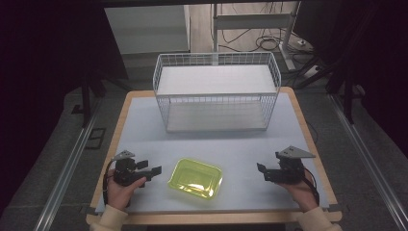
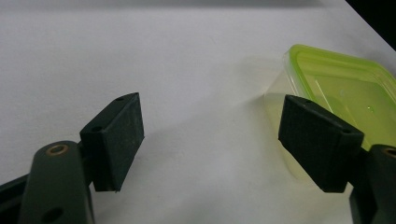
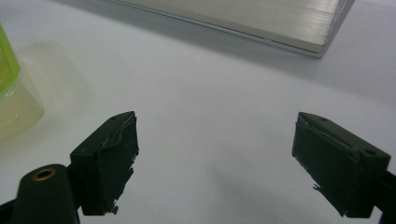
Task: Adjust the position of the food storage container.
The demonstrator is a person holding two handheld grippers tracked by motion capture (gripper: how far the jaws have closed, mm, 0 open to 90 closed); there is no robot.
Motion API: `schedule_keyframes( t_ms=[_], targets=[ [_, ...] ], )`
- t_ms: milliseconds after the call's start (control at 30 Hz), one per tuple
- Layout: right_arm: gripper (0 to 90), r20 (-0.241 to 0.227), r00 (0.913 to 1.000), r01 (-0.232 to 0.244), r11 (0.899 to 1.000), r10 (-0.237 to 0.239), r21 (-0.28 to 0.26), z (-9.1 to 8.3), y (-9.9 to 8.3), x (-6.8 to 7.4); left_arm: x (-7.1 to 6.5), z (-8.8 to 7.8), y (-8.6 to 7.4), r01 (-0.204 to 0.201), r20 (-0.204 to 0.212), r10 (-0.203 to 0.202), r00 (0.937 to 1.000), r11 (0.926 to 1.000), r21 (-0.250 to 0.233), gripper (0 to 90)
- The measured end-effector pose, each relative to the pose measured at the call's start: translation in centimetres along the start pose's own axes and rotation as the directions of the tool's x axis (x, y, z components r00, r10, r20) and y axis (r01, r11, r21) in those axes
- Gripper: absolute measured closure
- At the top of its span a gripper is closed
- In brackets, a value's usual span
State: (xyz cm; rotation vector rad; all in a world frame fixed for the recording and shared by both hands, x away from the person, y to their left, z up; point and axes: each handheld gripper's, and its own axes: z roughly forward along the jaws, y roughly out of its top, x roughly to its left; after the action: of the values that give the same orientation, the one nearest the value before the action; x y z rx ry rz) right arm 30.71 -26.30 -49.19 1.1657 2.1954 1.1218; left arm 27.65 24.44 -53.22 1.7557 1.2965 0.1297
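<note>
Flanking the shallow translucent lime-green plastic tray (image 1: 195,178), 2 tools rest low on the pale grey counter (image 1: 231,144). Left tool (image 1: 150,169) sits at lower left of the high view, jaws apart, nothing between them. Right tool (image 1: 262,169) at lower right, jaws also apart and empty, well clear of the tray.

Tray position: lower centre of the high view, open side up, set slightly askew to the counter edge. White wire basket with a flat white liner (image 1: 216,91) stands in the upper centre, well apart from the tray.

Left gripper view: the tray's near corner lies just behind the right-hand pad (image 2: 317,140); cannot tell whether pad and wall touch. Right gripper view: tray wall shows at the far left edge (image 3: 14,107), basket base at upper right (image 3: 261,23).

Risks, as judged from here:
- Thin, glossy tray wall. A 1-sided pinch on the rim would likely flex it, and the tray could slip or spring out.
- Light tray on a smooth counter. A sideways nudge from the left tool before the jaws straddle the rim would skate it toward the right tool.
- Askew corner. Jaws closing over a rounded corner get little purchase and may twist the tray.
- Basket rim is tall; a low carry would catch the tray on the wire.
</note>
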Motion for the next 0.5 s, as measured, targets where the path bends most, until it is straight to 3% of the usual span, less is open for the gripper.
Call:
schedule_keyframes(
  t_ms=[233,500],
  targets=[
    [16.8,0.008,0.9999,-0.008,1.0,0.008,0.023,-0.07,-0.47,-0.41,0.11,0.37,0.09,0.012,0.0,-0.012,0.9999,0.9999,0.006,22.4],
    [20.6,-0.013,0.9998,-0.017,1.0,0.017,0.006,-0.51,-0.17,-0.17,-0.21,0.39,0.06,-0.007,0.0,0.007,1.0,0.9999,0.012,22.6]
  ],
)
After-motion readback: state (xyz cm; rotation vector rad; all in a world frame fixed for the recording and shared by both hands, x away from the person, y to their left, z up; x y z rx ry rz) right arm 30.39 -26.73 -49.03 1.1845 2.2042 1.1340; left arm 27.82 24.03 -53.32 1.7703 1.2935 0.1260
